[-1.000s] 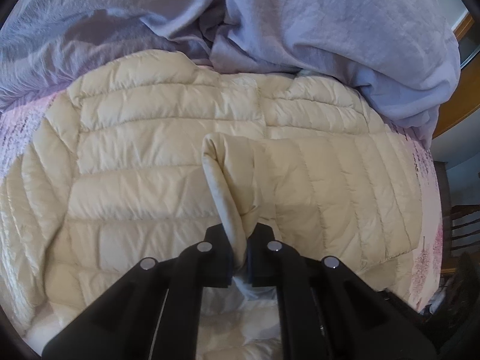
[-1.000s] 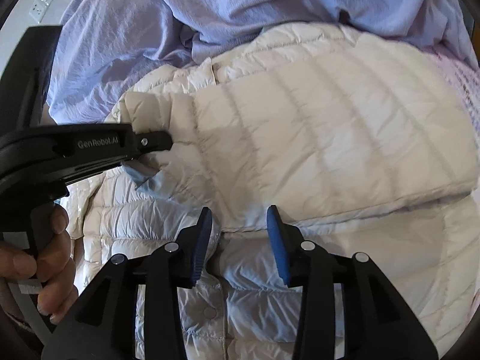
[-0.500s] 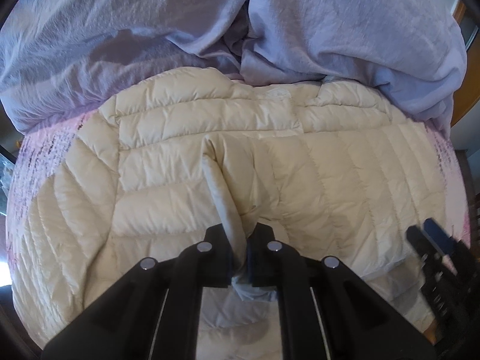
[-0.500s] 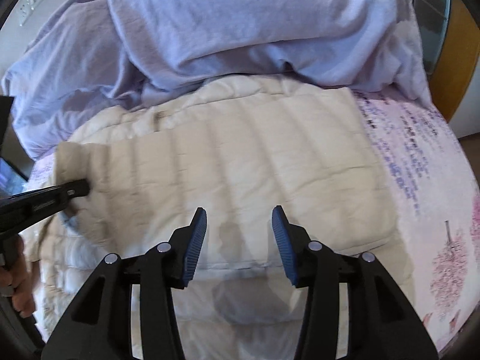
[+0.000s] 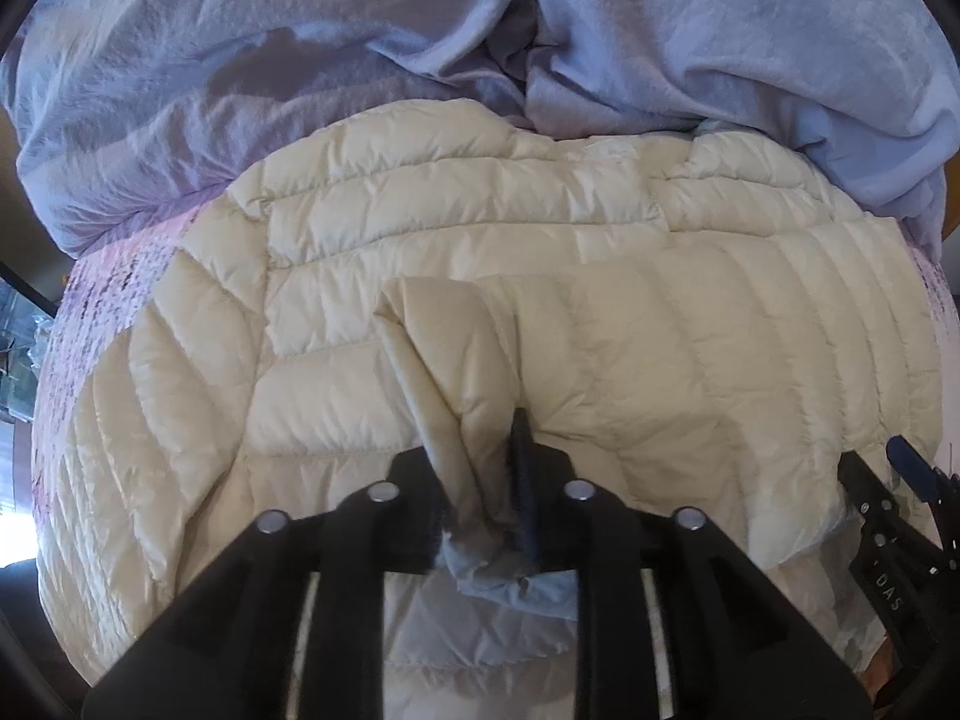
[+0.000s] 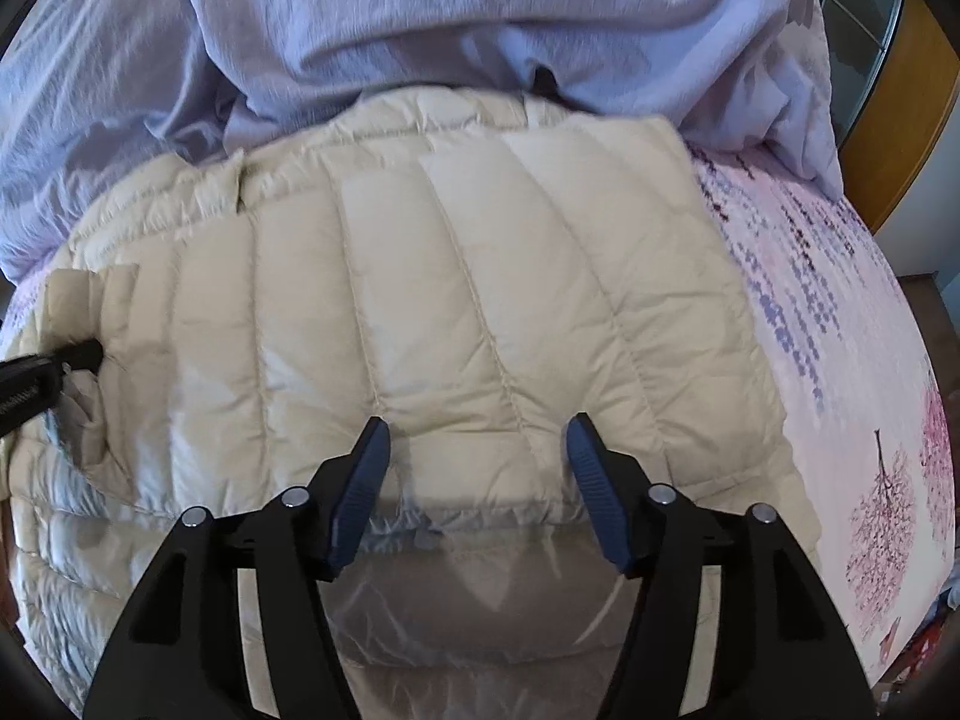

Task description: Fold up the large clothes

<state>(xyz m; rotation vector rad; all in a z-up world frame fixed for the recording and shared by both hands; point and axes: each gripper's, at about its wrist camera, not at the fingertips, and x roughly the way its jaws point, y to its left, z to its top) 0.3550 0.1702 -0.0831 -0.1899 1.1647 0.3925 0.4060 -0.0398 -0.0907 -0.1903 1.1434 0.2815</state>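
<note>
Since the earlier frame both jaws have been opening, the left gripper (image 5: 480, 468) loosening around the sleeve cuff (image 5: 444, 360), the right gripper (image 6: 474, 480) spread empty above the cream jacket (image 6: 480, 300) on the bed (image 6: 840, 312), so the sleeve fold looks finished and fresh edges need gripping.

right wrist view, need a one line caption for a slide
Open right gripper, jaws just widened, over the folded-in panel of a cream puffer jacket on a floral bedsheet; nothing between its pads.
</note>
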